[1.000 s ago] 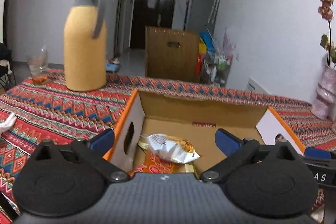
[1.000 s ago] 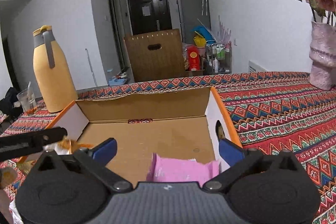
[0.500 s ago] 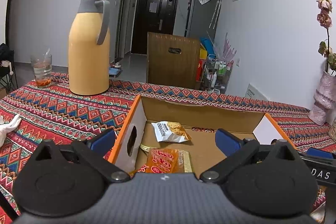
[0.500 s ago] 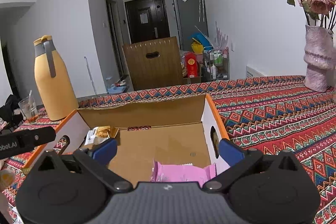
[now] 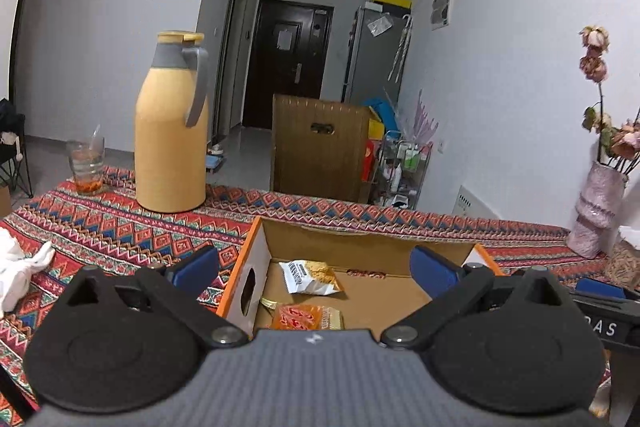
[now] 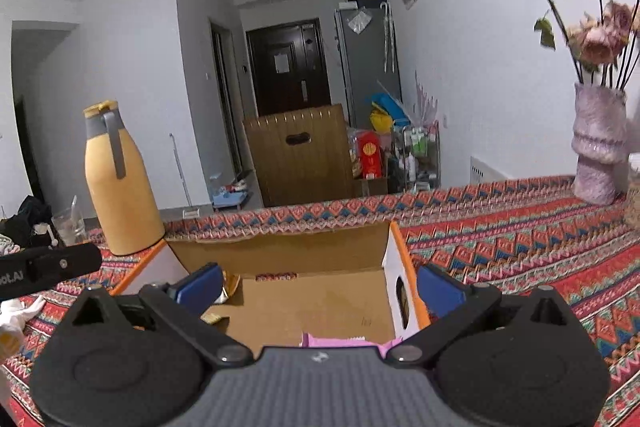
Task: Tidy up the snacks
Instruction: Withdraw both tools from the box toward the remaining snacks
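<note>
Snacks sit in the cardboard box (image 5: 352,247): white packet (image 5: 310,277) and orange packet (image 5: 306,317) at its left, pink packet (image 6: 344,341) near right. I hold both the left gripper (image 5: 314,269) and the right gripper (image 6: 320,287) wide apart and empty above it, ready for another.

"AS" white on black bar (image 5: 608,327); "bot.AI" on black bar (image 6: 44,267).

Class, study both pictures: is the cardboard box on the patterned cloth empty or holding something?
Holding something: the orange-edged cardboard box contains a white snack packet, an orange wrapper and a pink packet.
</note>
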{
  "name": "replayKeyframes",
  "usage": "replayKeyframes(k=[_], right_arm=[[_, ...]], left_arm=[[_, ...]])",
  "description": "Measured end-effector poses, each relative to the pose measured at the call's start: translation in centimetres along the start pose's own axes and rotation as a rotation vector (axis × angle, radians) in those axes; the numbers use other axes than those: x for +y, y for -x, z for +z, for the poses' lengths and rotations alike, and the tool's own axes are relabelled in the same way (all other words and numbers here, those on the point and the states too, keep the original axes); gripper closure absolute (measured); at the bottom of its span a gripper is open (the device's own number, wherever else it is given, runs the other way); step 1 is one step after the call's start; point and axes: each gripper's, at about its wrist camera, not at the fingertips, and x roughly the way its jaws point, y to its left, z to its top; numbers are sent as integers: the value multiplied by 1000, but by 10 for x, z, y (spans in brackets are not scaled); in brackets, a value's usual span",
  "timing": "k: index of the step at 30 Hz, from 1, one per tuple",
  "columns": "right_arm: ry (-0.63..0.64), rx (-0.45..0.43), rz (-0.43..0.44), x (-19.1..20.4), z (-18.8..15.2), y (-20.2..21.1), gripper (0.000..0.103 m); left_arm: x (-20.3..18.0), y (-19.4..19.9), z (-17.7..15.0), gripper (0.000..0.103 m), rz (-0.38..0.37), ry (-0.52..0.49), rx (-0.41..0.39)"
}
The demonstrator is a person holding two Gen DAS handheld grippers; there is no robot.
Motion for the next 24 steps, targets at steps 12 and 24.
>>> replayKeyframes(k=[12,24], right_arm=[[57,7,4,-3,-13,53,0],[93,106,45,-1,-73,90,0]], left_arm=[[15,43,-22,0,-10,-70,29],[45,70,-75,0,20,-93,139]])
